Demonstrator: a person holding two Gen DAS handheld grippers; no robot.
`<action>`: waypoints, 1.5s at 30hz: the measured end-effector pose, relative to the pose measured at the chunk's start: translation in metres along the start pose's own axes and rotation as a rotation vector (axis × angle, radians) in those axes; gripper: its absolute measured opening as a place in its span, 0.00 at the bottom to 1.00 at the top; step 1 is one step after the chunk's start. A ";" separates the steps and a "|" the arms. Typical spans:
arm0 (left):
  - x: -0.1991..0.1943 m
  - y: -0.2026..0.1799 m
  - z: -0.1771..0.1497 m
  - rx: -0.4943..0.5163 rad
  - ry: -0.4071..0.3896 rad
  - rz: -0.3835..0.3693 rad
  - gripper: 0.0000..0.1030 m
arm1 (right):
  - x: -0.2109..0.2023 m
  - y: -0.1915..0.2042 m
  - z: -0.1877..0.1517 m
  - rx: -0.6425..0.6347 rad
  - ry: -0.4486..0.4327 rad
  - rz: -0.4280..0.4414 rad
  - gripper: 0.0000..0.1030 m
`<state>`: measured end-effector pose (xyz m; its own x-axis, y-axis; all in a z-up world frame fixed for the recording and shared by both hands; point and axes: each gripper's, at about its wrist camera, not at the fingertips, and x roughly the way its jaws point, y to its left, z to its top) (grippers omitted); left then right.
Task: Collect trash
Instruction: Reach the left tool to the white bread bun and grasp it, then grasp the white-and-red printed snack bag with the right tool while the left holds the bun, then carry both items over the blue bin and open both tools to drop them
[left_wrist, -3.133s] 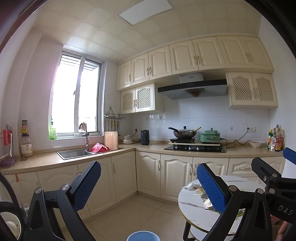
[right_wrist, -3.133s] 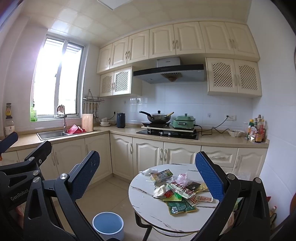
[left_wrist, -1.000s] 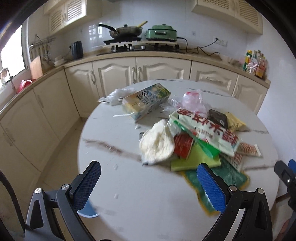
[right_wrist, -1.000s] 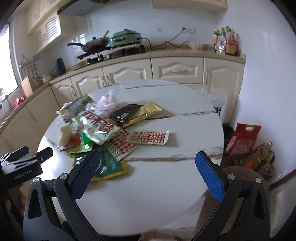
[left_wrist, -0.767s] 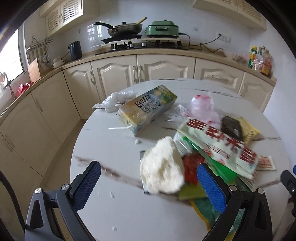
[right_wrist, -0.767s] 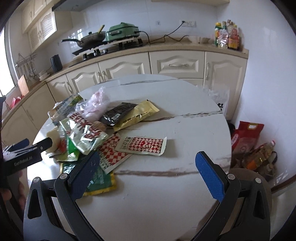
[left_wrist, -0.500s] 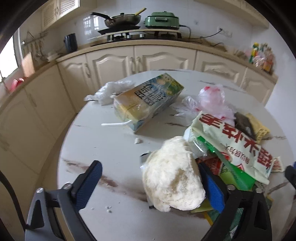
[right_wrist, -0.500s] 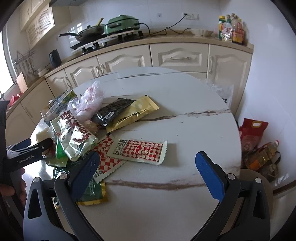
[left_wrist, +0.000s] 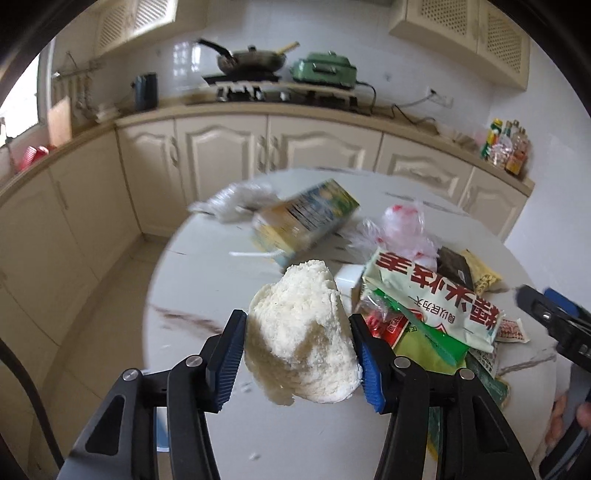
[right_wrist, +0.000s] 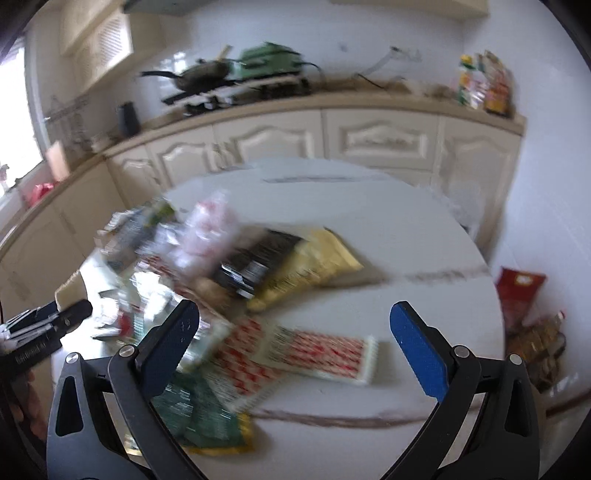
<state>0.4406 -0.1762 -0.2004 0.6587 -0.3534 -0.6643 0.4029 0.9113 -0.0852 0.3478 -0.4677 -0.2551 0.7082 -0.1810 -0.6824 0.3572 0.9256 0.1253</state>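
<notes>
My left gripper (left_wrist: 297, 352) is shut on a crumpled white paper wad (left_wrist: 301, 332), held a little above the round white marble table (left_wrist: 207, 280). Trash lies on the table: a yellow-green carton (left_wrist: 306, 221), a pink plastic bag (left_wrist: 402, 229), a white-red-green snack bag (left_wrist: 432, 295). My right gripper (right_wrist: 295, 332) is open and empty, above a red-checked wrapper (right_wrist: 321, 354). A black packet (right_wrist: 258, 266) and a gold packet (right_wrist: 314, 266) lie beyond it. The right wrist view is blurred.
A blue bin's rim (left_wrist: 162, 435) shows on the floor below the table's left edge. Cream kitchen cabinets (left_wrist: 221, 155) curve behind the table, with a stove and wok (left_wrist: 251, 62) on the counter. Bags (right_wrist: 524, 295) sit on the floor to the right.
My left gripper has closed on the white paper wad and lifted it off the table. My right gripper has moved closer to the red-checked wrapper and stays open.
</notes>
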 end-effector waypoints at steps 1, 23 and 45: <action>-0.007 0.002 -0.003 0.001 -0.013 0.019 0.50 | 0.003 0.010 0.004 -0.033 0.003 0.026 1.00; -0.119 0.024 -0.057 -0.047 -0.042 0.061 0.51 | 0.055 0.081 -0.008 -0.374 0.132 0.161 0.66; -0.153 0.237 -0.108 -0.252 -0.038 0.229 0.49 | -0.021 0.341 -0.035 -0.507 -0.050 0.457 0.66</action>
<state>0.3669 0.1168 -0.1988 0.7389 -0.1372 -0.6597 0.0752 0.9897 -0.1216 0.4337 -0.1365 -0.2237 0.7516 0.2613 -0.6056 -0.3054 0.9517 0.0316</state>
